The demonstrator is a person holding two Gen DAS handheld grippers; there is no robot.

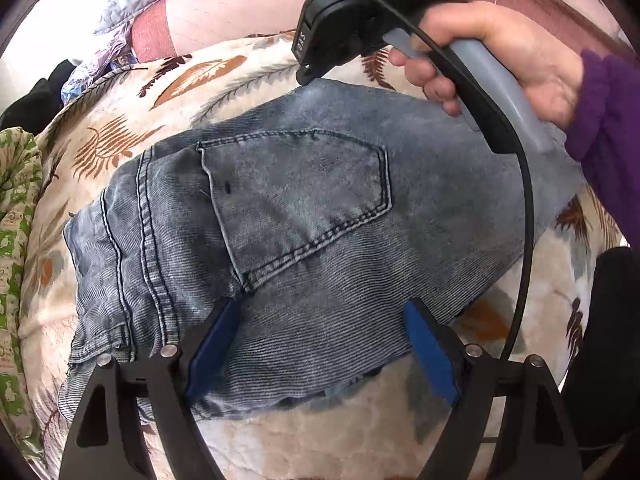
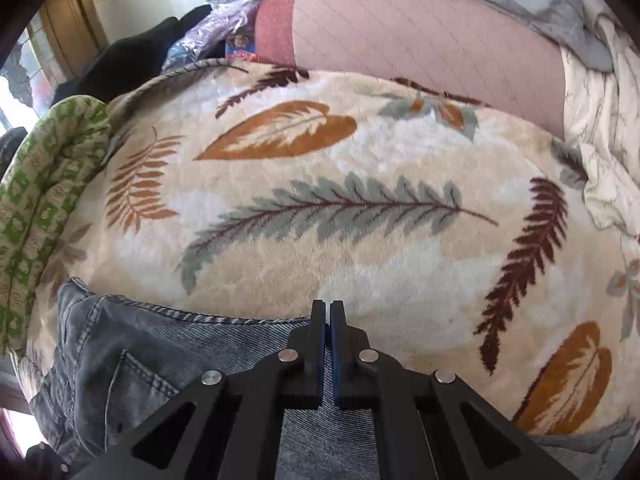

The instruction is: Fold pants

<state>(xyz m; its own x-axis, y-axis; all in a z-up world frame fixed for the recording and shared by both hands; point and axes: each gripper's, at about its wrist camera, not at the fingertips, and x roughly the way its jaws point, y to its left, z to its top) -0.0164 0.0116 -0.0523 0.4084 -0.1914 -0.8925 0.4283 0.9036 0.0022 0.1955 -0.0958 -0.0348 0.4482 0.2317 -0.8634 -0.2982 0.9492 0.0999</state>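
Note:
Blue-grey jeans lie folded on a cream blanket with leaf prints, back pocket up. My left gripper is open, its blue pads spread above the near edge of the jeans. The right gripper's body shows in the left wrist view, held by a hand over the far edge of the jeans. In the right wrist view my right gripper is shut at the far edge of the jeans; denim shows between and under its fingers, and a pinch cannot be confirmed.
A green patterned cloth lies at the left. Pink and grey quilted bedding is piled beyond the blanket. Dark clothes and plastic bags sit at the far left. A black cable hangs from the right gripper.

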